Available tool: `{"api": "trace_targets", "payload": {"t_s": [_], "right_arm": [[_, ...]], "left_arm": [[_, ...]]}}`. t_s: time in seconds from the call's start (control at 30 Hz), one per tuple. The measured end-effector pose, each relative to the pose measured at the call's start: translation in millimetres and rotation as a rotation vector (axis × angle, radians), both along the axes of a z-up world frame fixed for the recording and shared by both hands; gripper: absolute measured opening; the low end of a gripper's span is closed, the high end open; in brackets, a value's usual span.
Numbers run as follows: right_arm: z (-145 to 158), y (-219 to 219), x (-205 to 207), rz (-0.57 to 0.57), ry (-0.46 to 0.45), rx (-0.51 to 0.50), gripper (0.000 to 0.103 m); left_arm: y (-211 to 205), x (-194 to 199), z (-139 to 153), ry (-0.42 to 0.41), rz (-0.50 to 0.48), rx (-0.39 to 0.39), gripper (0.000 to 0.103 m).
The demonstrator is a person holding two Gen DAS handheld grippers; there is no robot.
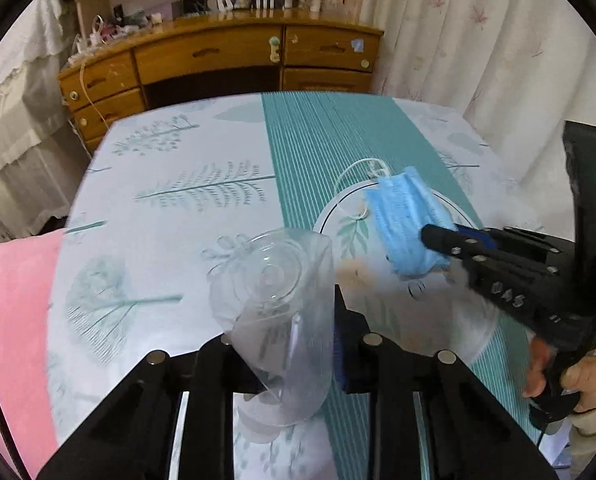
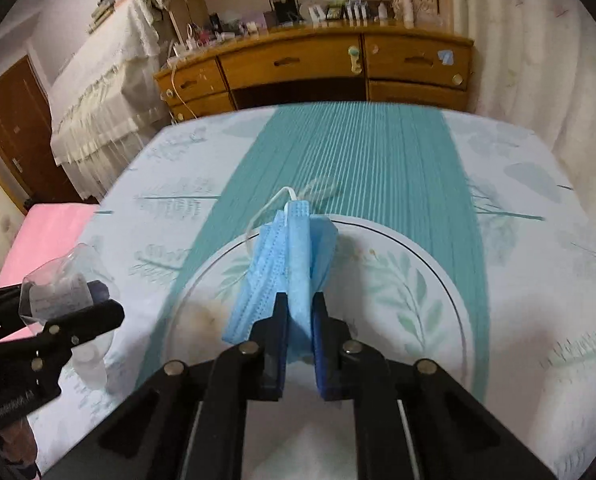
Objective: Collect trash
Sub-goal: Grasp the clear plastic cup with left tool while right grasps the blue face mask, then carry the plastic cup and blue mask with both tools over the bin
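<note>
Two pieces of trash here, one per gripper. Closest in the left wrist view, the left gripper (image 1: 294, 344) is clamped on a clear plastic cup (image 1: 276, 308). It's see-through, a bit crumpled, tilted with its round base facing away from the camera, and there's some blurry print on its side that I can't read. It looks lifted off the tablecloth (image 1: 158, 208) rather than sitting on it.

Over on the right side, the right gripper (image 2: 298, 320) has its jaws pinched together on a blue face mask (image 2: 286, 264). The mask is the pleated disposable kind, folded and bunched up lengthwise, with a thin white ear loop (image 1: 353, 176) trailing off the far end. It hangs over the near-left part of a white plate (image 2: 397, 280) with a green leaf pattern and a thin dark rim line; can't tell if the fabric touches the plate. A hand (image 1: 577, 376) grips the handle of that gripper at the right edge.

The cloth itself is pale with tree prints and a teal striped band down the middle. Further back there's a wooden dresser (image 2: 317, 64) cluttered with small bottles and boxes, and white curtains (image 1: 477, 40) to the right.
</note>
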State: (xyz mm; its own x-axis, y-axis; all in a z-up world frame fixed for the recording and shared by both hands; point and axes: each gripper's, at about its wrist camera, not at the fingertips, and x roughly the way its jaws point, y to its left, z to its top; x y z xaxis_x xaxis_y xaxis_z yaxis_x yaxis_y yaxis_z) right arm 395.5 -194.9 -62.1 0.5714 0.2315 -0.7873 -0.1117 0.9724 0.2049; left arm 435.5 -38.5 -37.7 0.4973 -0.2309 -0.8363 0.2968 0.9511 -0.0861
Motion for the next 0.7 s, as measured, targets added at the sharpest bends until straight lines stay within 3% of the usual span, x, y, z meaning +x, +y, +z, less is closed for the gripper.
{"api": "trace_targets", "payload": {"t_s": [0.23,0.7], "right_arm": [[42,-2,-76,-0.006,-0.048,0.032,0.010],[109,26,-263,0.043,-0.153,0.052,0.010]], "left_arm": [[23,-66,34,-0.046,0.009,0.006,0.022],[47,-256,91,-0.135,-0.063,-0.026,0.022]]}}
